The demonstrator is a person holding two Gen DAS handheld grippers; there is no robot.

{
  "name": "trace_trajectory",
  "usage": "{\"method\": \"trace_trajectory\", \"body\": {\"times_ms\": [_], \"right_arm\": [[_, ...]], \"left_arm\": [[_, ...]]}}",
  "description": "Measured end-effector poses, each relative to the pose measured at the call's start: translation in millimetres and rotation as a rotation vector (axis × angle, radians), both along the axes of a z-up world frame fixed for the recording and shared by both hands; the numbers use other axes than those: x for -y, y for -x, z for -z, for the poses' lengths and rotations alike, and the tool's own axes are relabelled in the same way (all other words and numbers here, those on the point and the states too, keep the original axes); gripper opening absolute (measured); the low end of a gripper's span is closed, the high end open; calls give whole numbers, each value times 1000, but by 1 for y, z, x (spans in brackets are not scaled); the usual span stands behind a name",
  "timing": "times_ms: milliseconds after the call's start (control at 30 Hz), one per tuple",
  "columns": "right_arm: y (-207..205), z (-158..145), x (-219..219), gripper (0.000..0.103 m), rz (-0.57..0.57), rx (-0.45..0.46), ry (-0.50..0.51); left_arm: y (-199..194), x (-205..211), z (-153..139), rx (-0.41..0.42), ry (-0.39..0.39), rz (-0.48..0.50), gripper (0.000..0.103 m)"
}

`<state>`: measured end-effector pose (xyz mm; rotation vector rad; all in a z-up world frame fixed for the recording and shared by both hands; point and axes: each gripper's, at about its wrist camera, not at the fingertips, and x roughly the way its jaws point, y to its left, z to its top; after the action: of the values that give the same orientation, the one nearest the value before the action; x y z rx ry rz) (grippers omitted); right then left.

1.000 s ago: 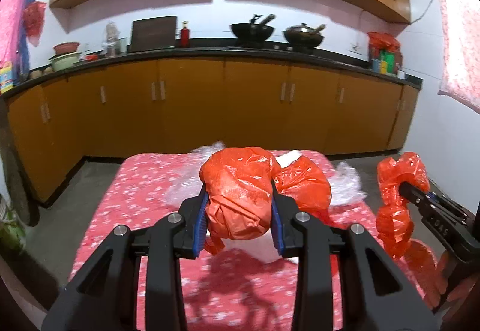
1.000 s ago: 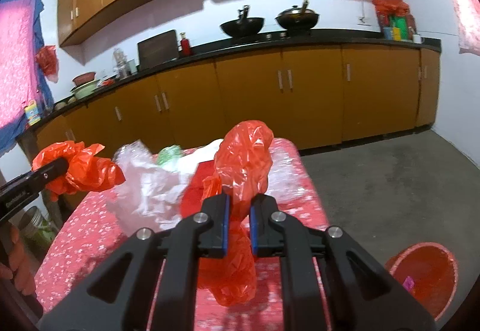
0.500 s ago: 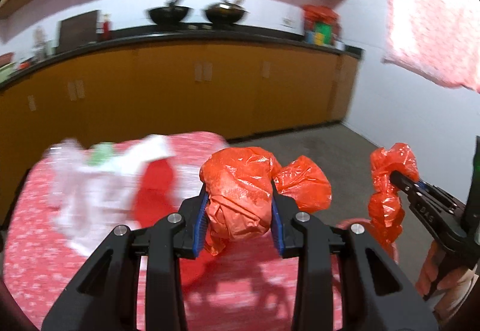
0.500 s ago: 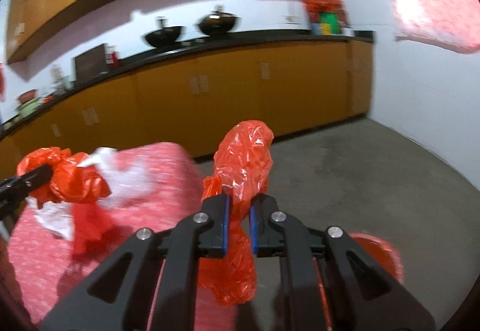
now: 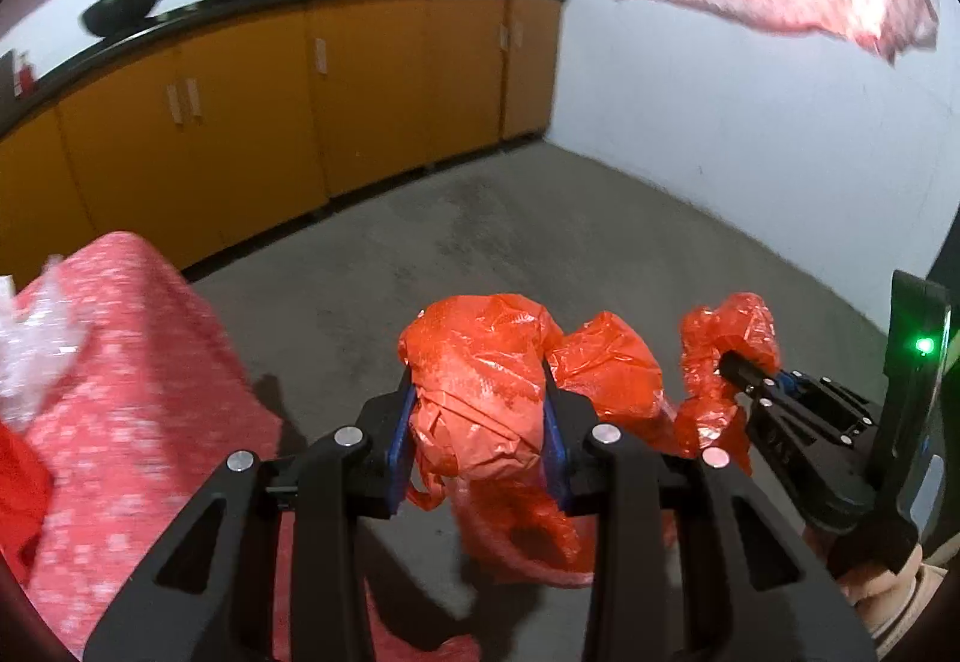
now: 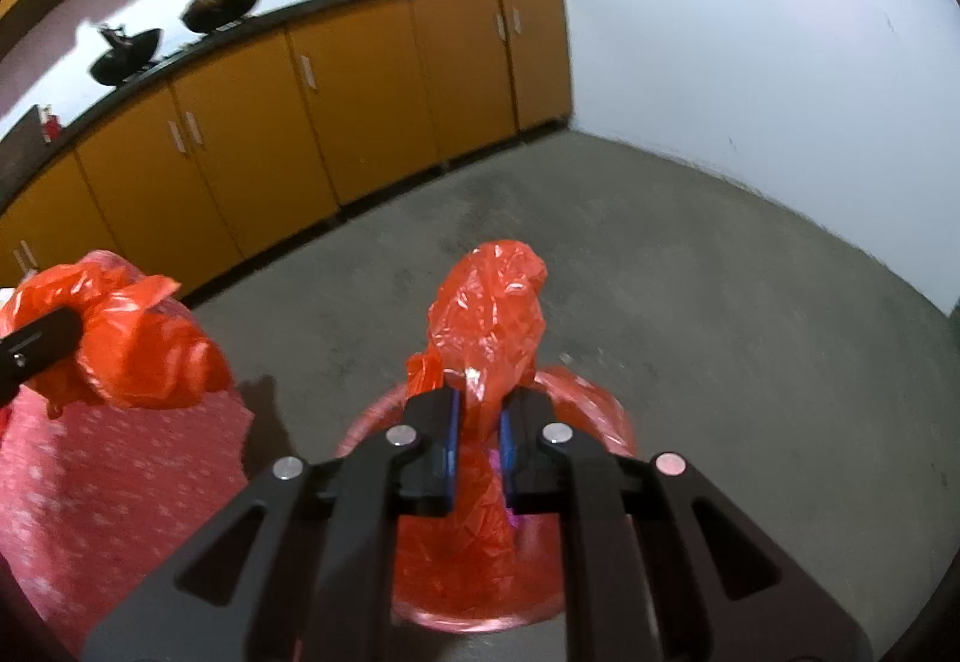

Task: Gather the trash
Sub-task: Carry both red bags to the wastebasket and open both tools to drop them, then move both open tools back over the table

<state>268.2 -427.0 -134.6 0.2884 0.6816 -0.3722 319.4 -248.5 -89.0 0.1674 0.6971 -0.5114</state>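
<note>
My left gripper (image 5: 480, 422) is shut on a crumpled red plastic bag (image 5: 480, 368) and holds it off the right edge of the table, above the floor. My right gripper (image 6: 478, 422) is shut on a second red plastic bag (image 6: 492, 308), right above a red bin (image 6: 606, 410) on the floor. The right gripper (image 5: 735, 362) with its bag (image 5: 720, 344) also shows at the right of the left wrist view. The left gripper's bag (image 6: 120, 338) shows at the left of the right wrist view.
A table with a red flowered cloth (image 5: 120, 392) stands at the left and carries clear plastic trash (image 5: 30, 344) and a red piece (image 5: 18, 494). Orange cabinets (image 6: 360, 92) line the far wall. A grey concrete floor (image 6: 690, 272) meets a white wall at the right.
Both grippers swung to the right, away from the table, each with its red bag still in it. The red bin has come into view under the right gripper.
</note>
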Motion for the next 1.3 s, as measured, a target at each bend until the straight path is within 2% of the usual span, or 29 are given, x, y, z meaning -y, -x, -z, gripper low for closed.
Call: {"method": "trace_trajectory", "body": {"times_ms": [267, 500, 600, 667, 733, 867, 1033, 1200, 1300], "right_arm": [[-11, 45, 34, 12, 16, -54, -60], [-23, 59, 42, 12, 14, -63, -99], [-26, 62, 41, 17, -8, -67, -100], [-24, 64, 41, 19, -14, -66, -100], [-26, 63, 41, 25, -16, -66, -107], [-23, 63, 41, 28, -8, -66, -110], [-22, 57, 39, 28, 5, -60, -93], [-18, 35, 29, 28, -13, -29, -68], [-18, 14, 15, 31, -52, 2, -45]], "left_arm": [[-20, 51, 58, -126, -91, 12, 36], [-36, 60, 91, -166, -157, 9, 36], [-40, 64, 100, -182, -174, 5, 38], [-43, 67, 104, -200, -174, 13, 46], [-43, 70, 104, -197, -179, 16, 52], [-43, 70, 103, -186, -186, 13, 58], [-42, 66, 99, -185, -175, -14, 58], [-38, 47, 71, -160, -110, -50, 58], [-30, 23, 41, -123, -62, -64, 58]]}}
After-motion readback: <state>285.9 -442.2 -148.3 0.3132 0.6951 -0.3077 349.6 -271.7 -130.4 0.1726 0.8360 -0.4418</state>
